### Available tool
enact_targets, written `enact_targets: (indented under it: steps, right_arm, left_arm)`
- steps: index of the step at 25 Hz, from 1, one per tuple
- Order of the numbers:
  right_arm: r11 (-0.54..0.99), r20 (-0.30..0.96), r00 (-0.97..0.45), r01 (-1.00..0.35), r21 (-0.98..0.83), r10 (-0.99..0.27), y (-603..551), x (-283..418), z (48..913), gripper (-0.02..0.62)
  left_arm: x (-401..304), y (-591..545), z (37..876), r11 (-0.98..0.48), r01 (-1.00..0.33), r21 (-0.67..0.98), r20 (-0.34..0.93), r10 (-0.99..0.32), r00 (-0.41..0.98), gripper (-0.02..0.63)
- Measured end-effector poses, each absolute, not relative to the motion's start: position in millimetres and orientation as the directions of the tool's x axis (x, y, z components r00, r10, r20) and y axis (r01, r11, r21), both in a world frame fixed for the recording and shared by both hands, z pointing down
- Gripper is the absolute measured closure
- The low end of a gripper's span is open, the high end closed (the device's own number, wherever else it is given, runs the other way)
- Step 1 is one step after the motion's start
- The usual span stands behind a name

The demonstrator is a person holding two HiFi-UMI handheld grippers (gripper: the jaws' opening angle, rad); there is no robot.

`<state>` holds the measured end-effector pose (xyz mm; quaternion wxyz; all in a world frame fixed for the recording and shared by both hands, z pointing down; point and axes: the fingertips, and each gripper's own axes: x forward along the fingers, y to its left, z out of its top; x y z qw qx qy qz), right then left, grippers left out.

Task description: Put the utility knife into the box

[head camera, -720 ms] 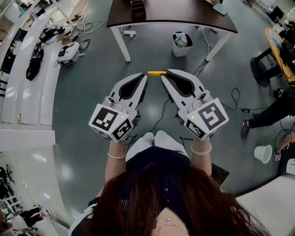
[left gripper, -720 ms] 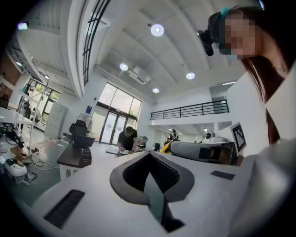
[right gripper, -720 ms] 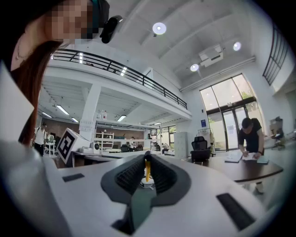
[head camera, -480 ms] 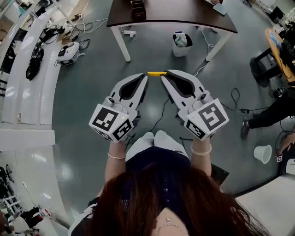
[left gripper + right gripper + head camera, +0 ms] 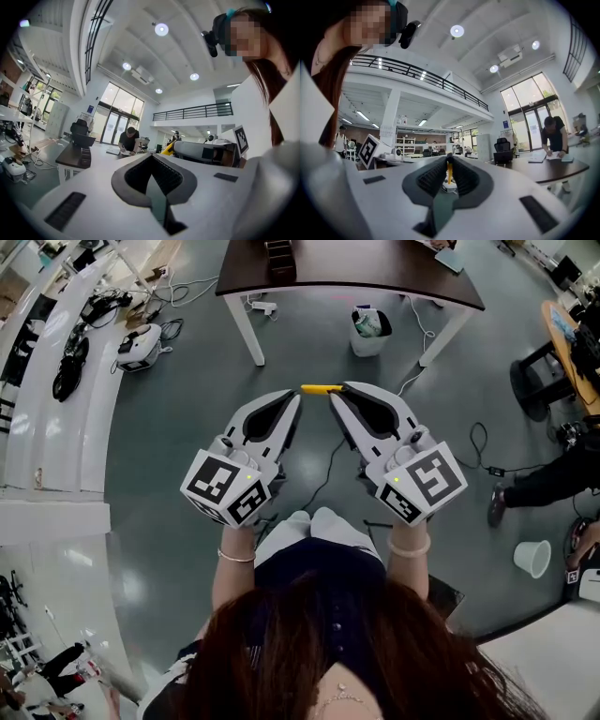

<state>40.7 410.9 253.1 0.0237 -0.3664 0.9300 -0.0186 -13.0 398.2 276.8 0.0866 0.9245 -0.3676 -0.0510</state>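
Note:
In the head view both grippers are held side by side at waist height over the grey floor. My right gripper (image 5: 335, 393) is shut on the yellow utility knife (image 5: 320, 389), which sticks out leftward from its tips. In the right gripper view the utility knife (image 5: 449, 171) stands as a thin yellow strip between the ribbed pads. My left gripper (image 5: 294, 399) is shut with nothing in it, its tip close beside the knife. The left gripper view shows the closed jaws (image 5: 152, 159) and the knife's yellow end (image 5: 168, 148) at the right gripper's tip. A dark box-like thing (image 5: 279, 257) sits on the table ahead.
A dark table (image 5: 375, 273) with white legs stands ahead, with a waste bin (image 5: 370, 330) beneath it. Cables trail across the floor. A white counter (image 5: 56, 399) runs along the left. A white cup (image 5: 532, 556) and a seated person's legs (image 5: 553, 474) are at the right.

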Motion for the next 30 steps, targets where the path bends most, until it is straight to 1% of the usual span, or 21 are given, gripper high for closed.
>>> enact_targets:
  steps: [8,14,21,30]
  right_arm:
    - [0.751,-0.033,-0.751,-0.658,-0.05,-0.66,381,59,257,0.546]
    - [0.765,-0.022,-0.766,-0.639,-0.081,-0.643,351,59,271,0.546]
    - [0.748,-0.015,-0.751,-0.657,-0.092,-0.661,281,59,274,0.546]
    - [0.729,-0.021,-0.729,-0.682,-0.05,-0.684,171,37,259,0.546]
  left_arm:
    - [2,372,278,-0.692,-0.693,0.202,-0.044,-0.713,0.7,0.604]
    - [4,343,292,-0.678,-0.699,0.227,-0.021,-0.721,0.692,0.604]
    - [4,273,294,-0.696,-0.682,0.225,-0.017,-0.703,0.711,0.604]
    - [-14,160,283,-0.727,-0.654,0.209,-0.047,-0.675,0.736,0.604]
